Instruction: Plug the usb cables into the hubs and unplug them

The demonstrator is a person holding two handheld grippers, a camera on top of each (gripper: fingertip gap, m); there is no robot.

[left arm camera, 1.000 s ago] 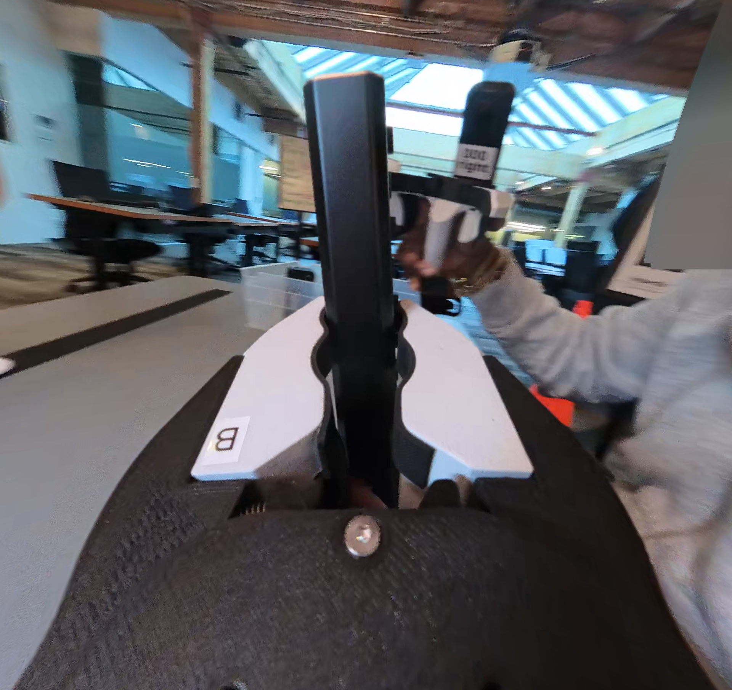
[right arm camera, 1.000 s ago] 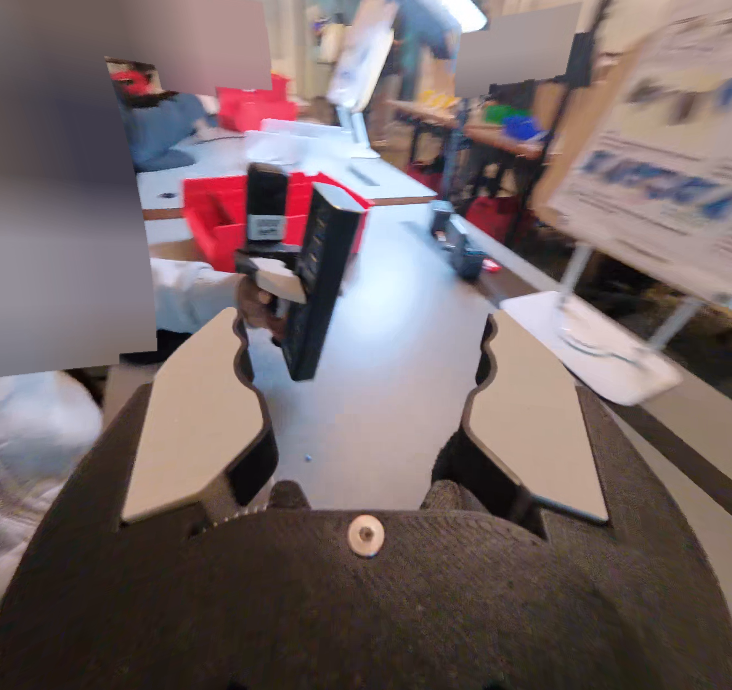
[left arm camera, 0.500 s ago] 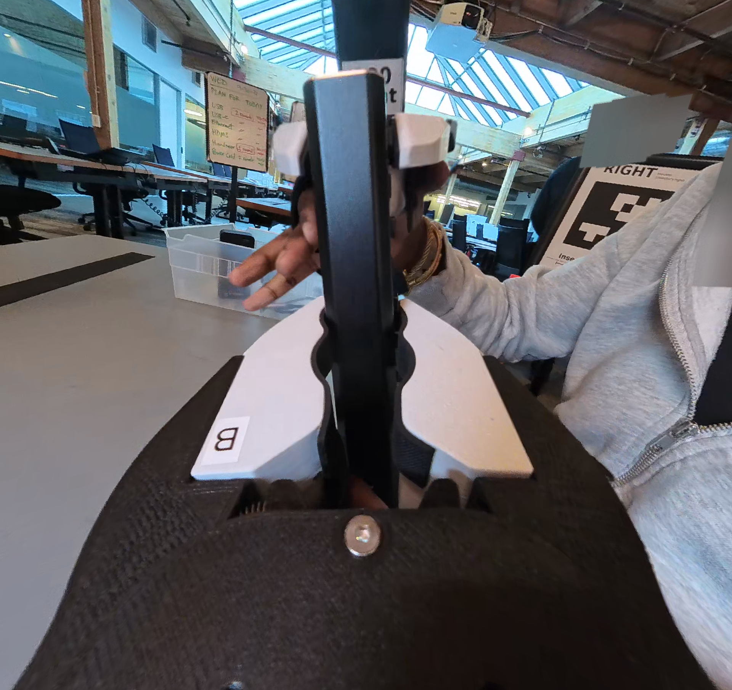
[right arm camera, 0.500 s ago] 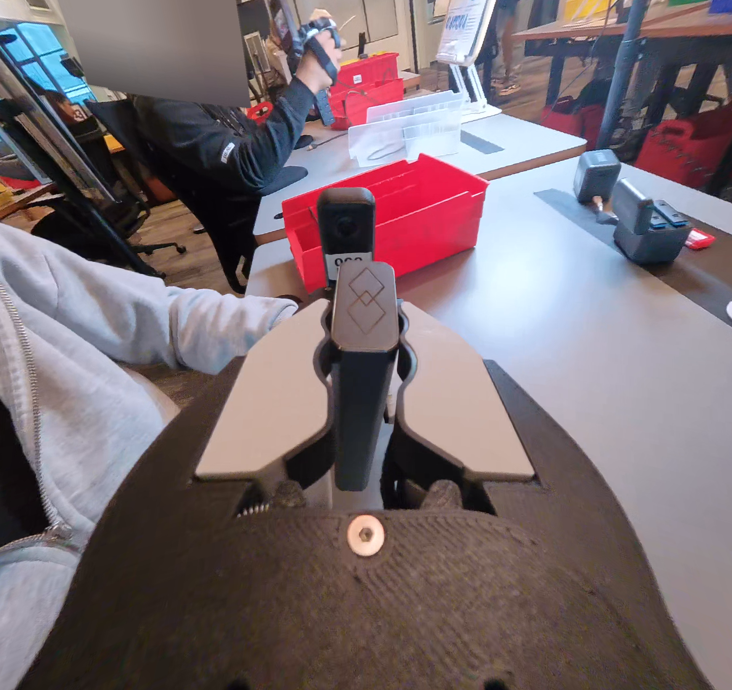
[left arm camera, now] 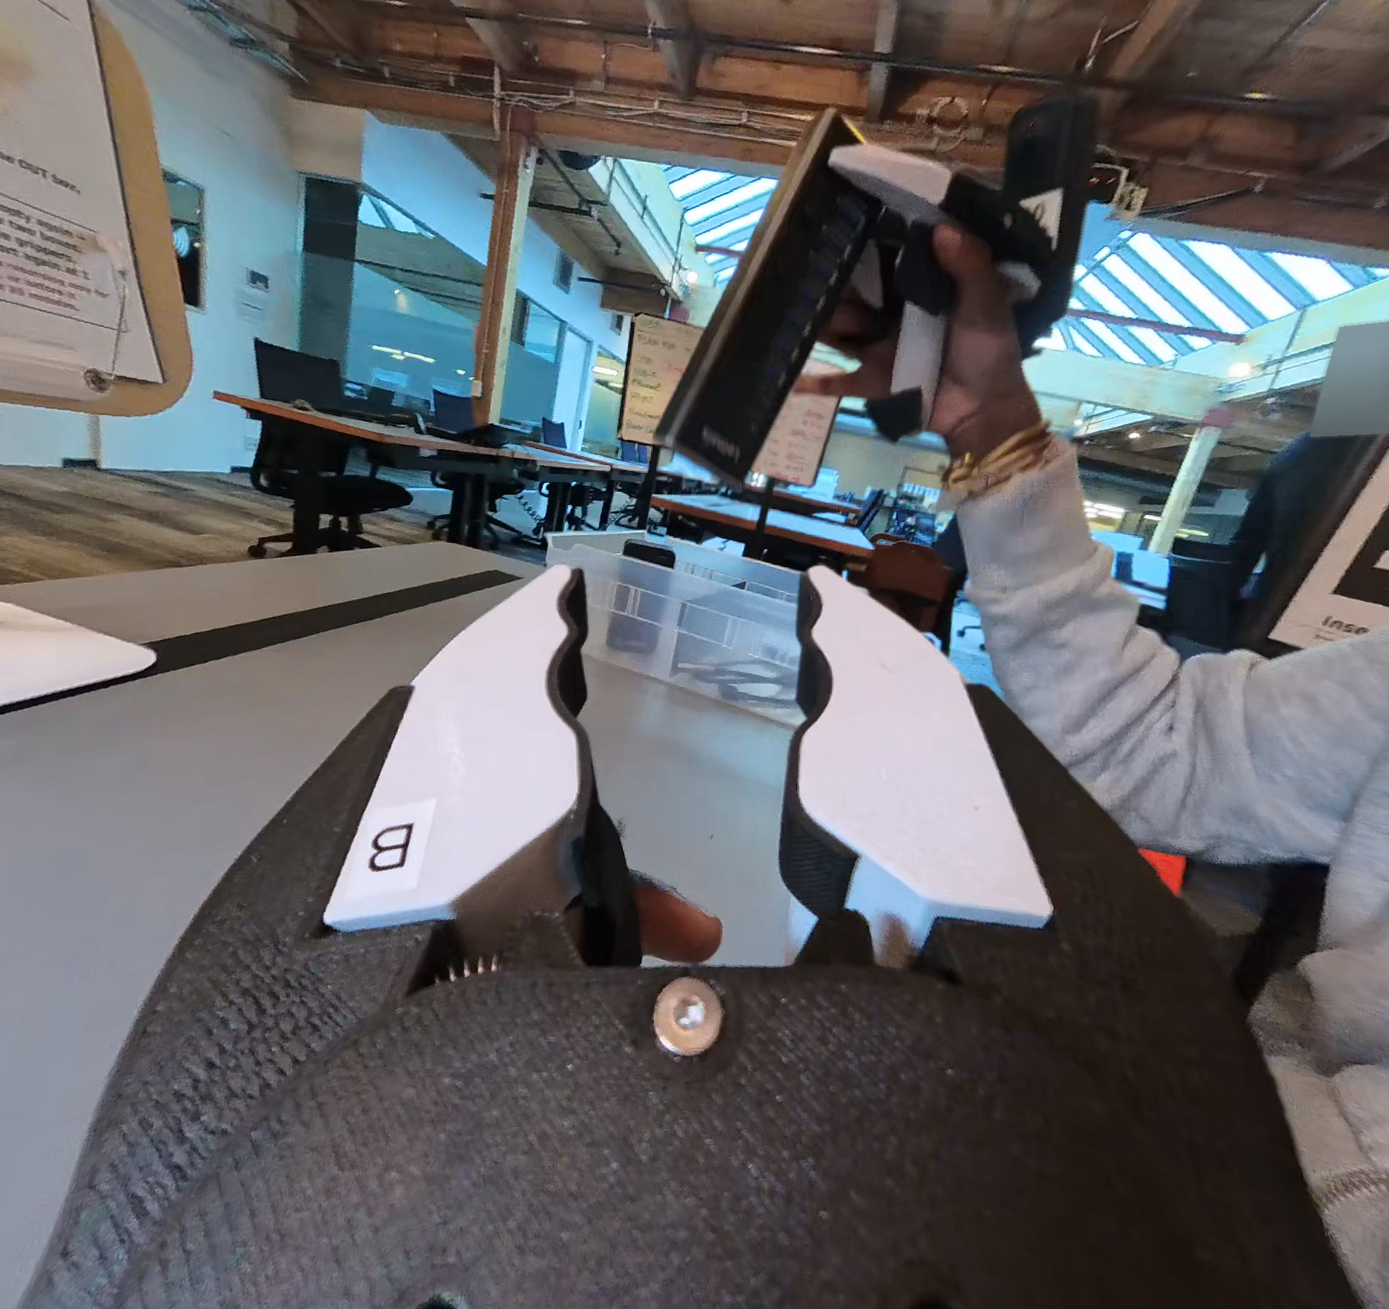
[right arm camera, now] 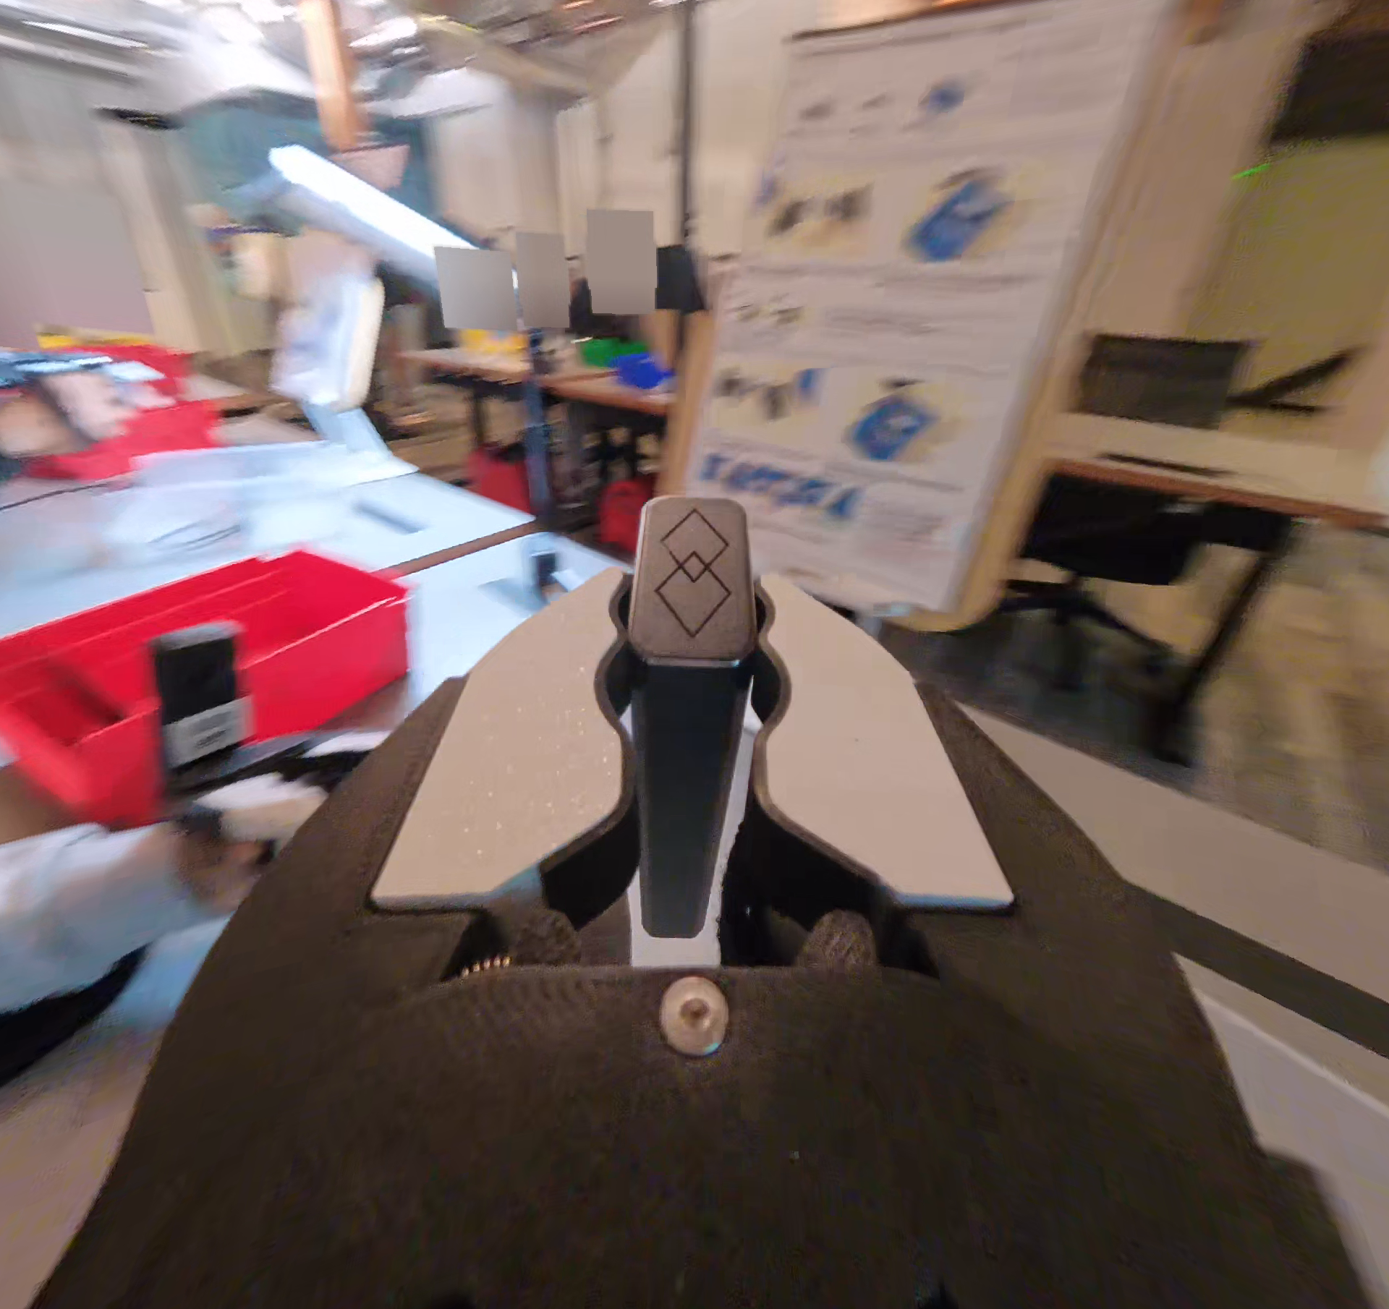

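My right gripper (right arm camera: 691, 589) is shut on a long black USB hub (right arm camera: 688, 747), which stands upright between its jaws. In the left wrist view the hub (left arm camera: 767, 311) is held tilted high in the air at the upper right by the right gripper (left arm camera: 887, 236). My left gripper (left arm camera: 690, 597) is open and empty, low over the grey table (left arm camera: 188, 747). In the blurred right wrist view the left gripper's body (right arm camera: 199, 694) shows at the lower left. No cable is plugged into the hub.
A clear plastic bin (left arm camera: 699, 619) holding dark items stands on the table just beyond my left fingers. A red bin (right arm camera: 285, 634) stands at the left in the right wrist view. A poster board (right arm camera: 887, 296) stands behind the table. A grey sleeve (left arm camera: 1127, 709) crosses the right side. Left tips to right tips: about 25 centimeters.
The hub passed from my left gripper to my right. The left jaws opened and let go; the right gripper closed on the hub and carried it up and away.
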